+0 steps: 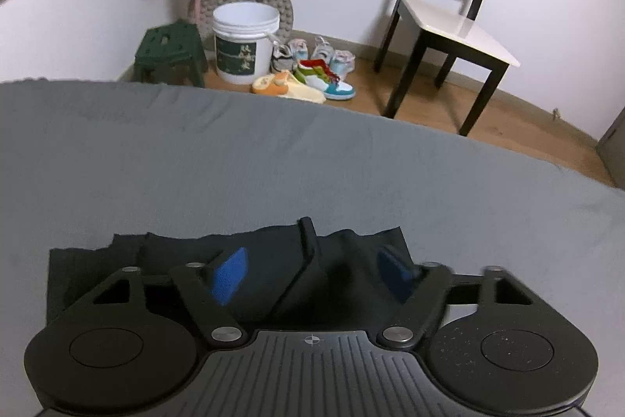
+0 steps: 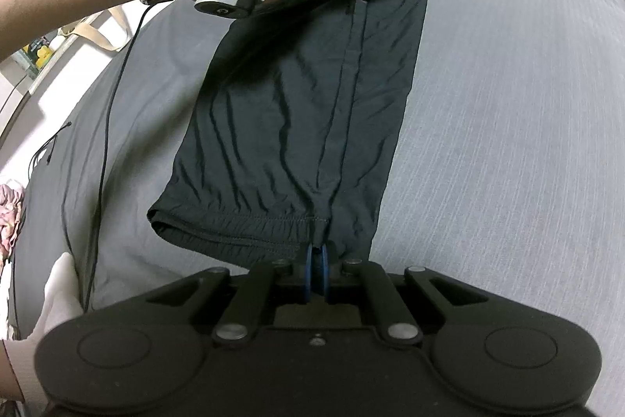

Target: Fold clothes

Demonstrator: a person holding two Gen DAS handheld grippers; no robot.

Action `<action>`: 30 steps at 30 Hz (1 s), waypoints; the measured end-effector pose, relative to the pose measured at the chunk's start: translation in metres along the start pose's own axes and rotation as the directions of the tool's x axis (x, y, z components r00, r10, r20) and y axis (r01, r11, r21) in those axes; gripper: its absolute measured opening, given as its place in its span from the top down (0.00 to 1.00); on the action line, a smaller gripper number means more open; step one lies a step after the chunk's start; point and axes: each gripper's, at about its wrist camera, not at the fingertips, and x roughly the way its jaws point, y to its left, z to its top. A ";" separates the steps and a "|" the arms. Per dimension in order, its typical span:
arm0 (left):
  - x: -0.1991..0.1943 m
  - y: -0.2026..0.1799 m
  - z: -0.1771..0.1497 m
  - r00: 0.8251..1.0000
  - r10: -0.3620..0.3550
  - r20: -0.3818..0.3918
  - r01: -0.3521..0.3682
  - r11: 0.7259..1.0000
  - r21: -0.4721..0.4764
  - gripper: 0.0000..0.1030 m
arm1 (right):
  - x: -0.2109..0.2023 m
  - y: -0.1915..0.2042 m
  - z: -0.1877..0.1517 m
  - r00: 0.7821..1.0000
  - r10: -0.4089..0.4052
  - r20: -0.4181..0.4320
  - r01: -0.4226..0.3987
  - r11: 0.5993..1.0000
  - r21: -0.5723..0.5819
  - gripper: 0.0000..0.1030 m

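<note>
- The left hand-held gripper [image 1: 312, 270] stands wide open, blue pads [image 1: 228, 276] apart, over the far end of the black pants [image 2: 304, 112].
- The pants lie flat and lengthwise on the grey bed [image 2: 508, 143].
- The right hand-held gripper [image 2: 317, 272] is pinched closed on the waistband [image 2: 250, 227] at the near end.

The black garment [image 2: 297, 112] lies stretched lengthwise on the grey bed [image 2: 508, 143], folded into a long narrow panel. Its fabric is thin and wrinkled, with seams running along its length. The gathered elastic waistband sits at the near end, the cut hem edges at the far end.
</note>
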 end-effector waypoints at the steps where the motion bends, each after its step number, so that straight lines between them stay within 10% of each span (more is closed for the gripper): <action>1: 0.000 -0.003 0.000 1.000 0.004 -0.004 -0.004 1.000 0.015 0.49 | 0.000 0.000 0.000 1.000 -0.001 0.000 0.001 1.000 -0.001 0.94; 7: 0.004 -0.016 0.000 0.999 0.043 -0.007 -0.042 0.997 0.071 0.53 | -0.001 0.001 0.000 1.000 -0.005 0.003 0.005 1.000 -0.005 0.94; 15: 0.013 -0.010 -0.005 0.998 0.059 -0.020 -0.059 0.998 0.001 0.98 | -0.002 0.000 0.000 1.000 0.002 0.008 -0.002 1.000 -0.002 0.93; 30: -0.003 -0.021 -0.003 0.998 -0.059 0.019 0.060 0.998 -0.034 0.99 | -0.011 0.000 -0.003 0.999 0.015 -0.038 -0.017 0.998 -0.056 0.96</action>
